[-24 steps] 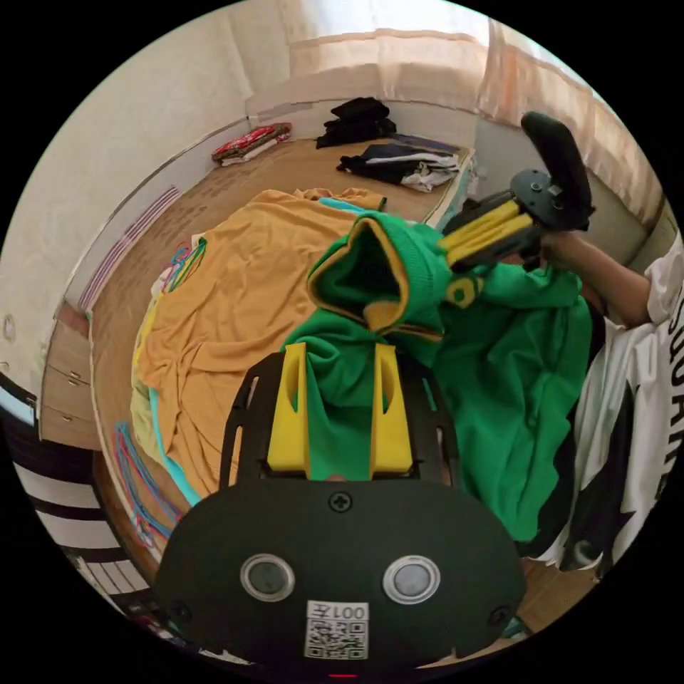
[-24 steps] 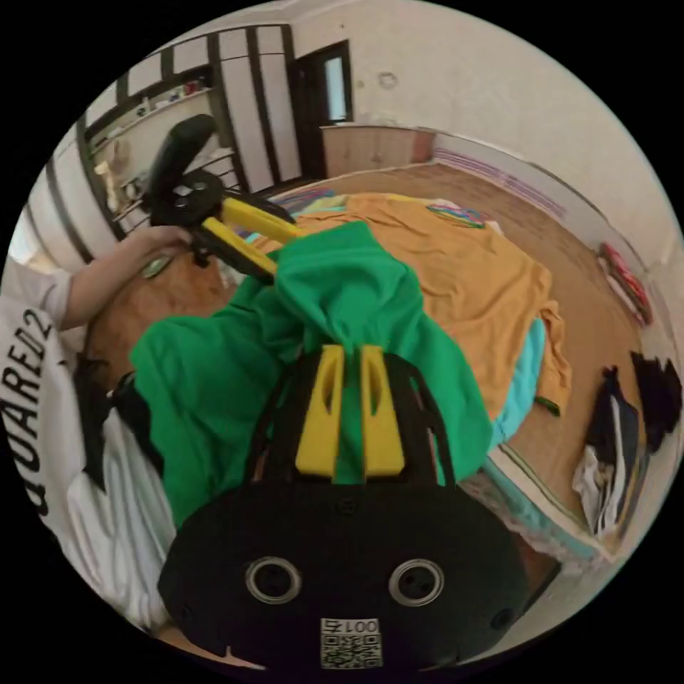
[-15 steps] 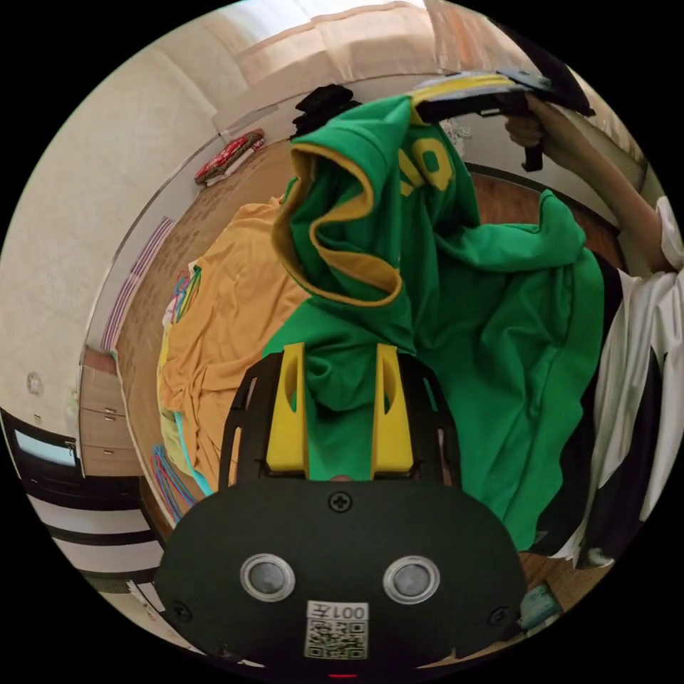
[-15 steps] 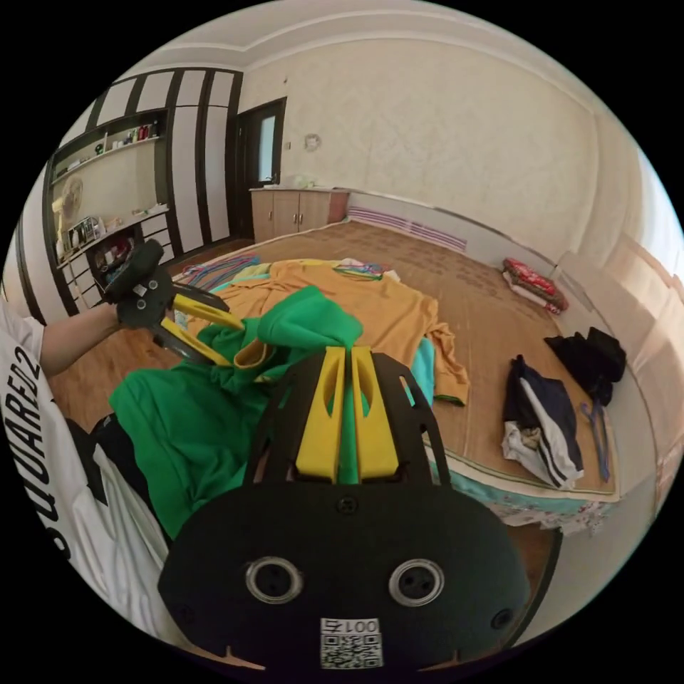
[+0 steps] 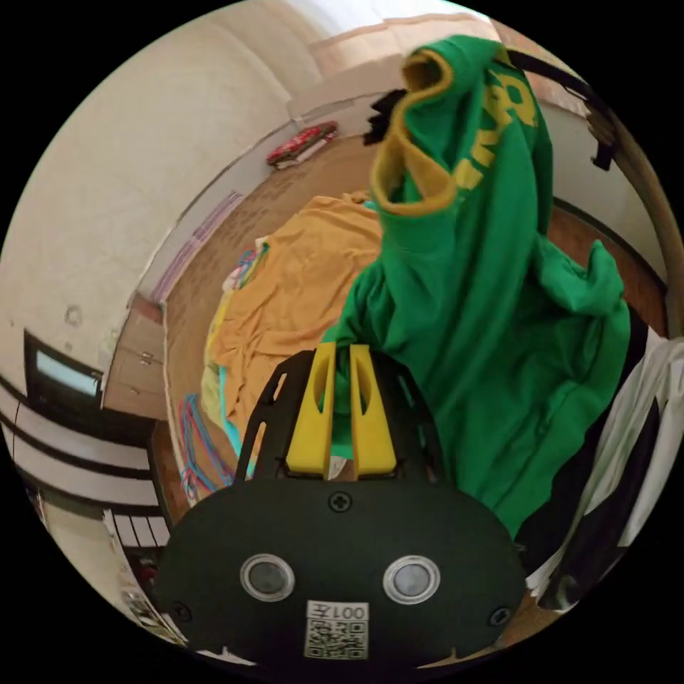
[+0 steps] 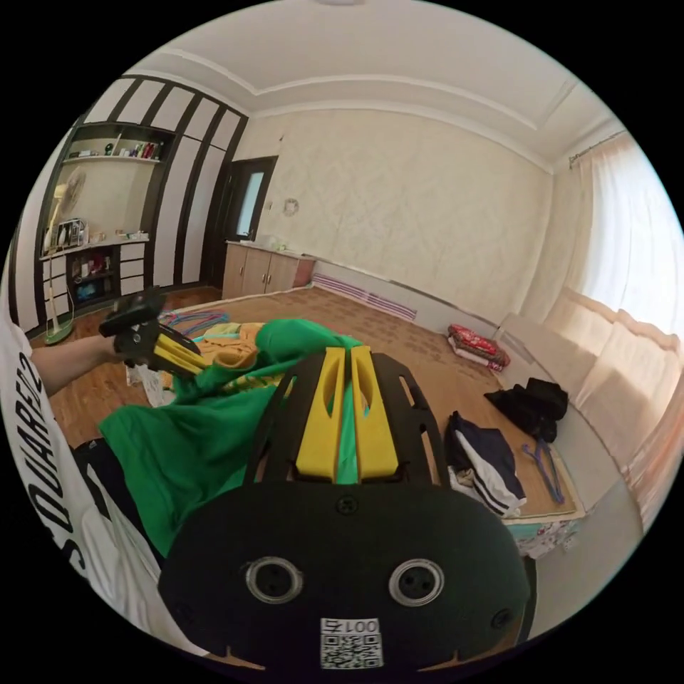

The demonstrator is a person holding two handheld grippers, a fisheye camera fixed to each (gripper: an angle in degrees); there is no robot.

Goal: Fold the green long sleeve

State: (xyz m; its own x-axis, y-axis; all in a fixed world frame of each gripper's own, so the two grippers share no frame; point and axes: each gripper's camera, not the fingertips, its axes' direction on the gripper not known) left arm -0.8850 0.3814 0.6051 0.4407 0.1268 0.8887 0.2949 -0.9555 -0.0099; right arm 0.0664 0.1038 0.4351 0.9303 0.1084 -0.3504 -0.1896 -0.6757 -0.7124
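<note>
Green long sleeve hanging through the centre and right of the left gripper view, left gripper clamped on its fabric at lower centre, right gripper pinching green cloth too, orange shirt on the bed behind

Wide mat-covered platform, orange garment, coloured hangers, folded dark clothes

Orange garment spread over wide mat-covered platform. Coloured hangers at platform edge, 8 o'clock in left gripper view. Red folded pile, black heap, navy-and-white clothes at 3 o'clock in right gripper view. Wooden cabinet at 11 o'clock. Dark shelving at 9 o'clock.
</note>
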